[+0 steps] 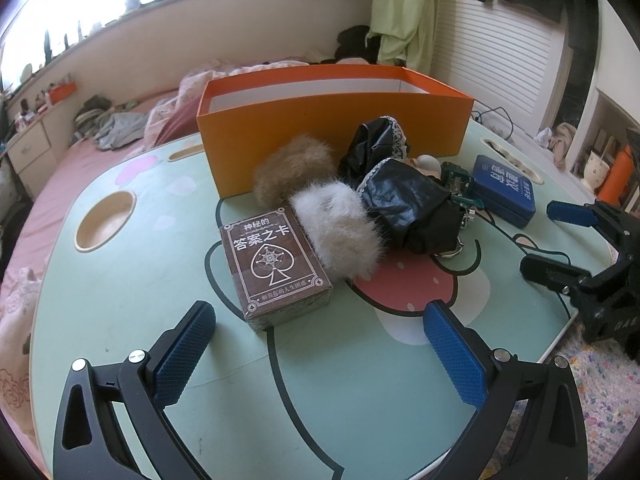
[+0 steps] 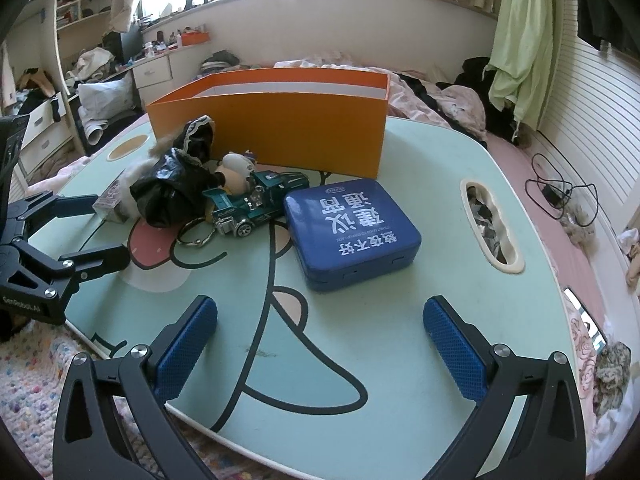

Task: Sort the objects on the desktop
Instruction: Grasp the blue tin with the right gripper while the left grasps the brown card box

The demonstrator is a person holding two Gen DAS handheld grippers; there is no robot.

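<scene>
On the bench (image 1: 140, 280): a mint-green top with a cartoon print, rounded edge, oval cut-outs.
Orange box (image 1: 332, 136): smooth card, rectangular, open at the top, white inside; stands at the far side behind the clutter.
Card box (image 1: 276, 268): brown, glossy, spade emblem and Chinese lettering; lies flat, nearest the left gripper (image 1: 320, 344).
Fur pieces: a tan fluffy ball (image 1: 294, 172) touching a white fluffy band (image 1: 340, 232), just beside the card box.
Black pouch (image 1: 404, 200): crinkled, shiny, lace-trimmed; heaped between the fur and the toy car (image 2: 252, 204).
Toy car: teal metal, chrome wheels, a small figure seated on it, key ring (image 2: 198, 232) attached.
Blue tin (image 2: 352, 232): square, rounded corners, white lettering; in front of the right gripper (image 2: 320, 340).
Left gripper: textured blue fingers (image 1: 184, 352) spread wide, holding nothing.
Right gripper: fingers (image 2: 456, 348) likewise apart, empty.
</scene>
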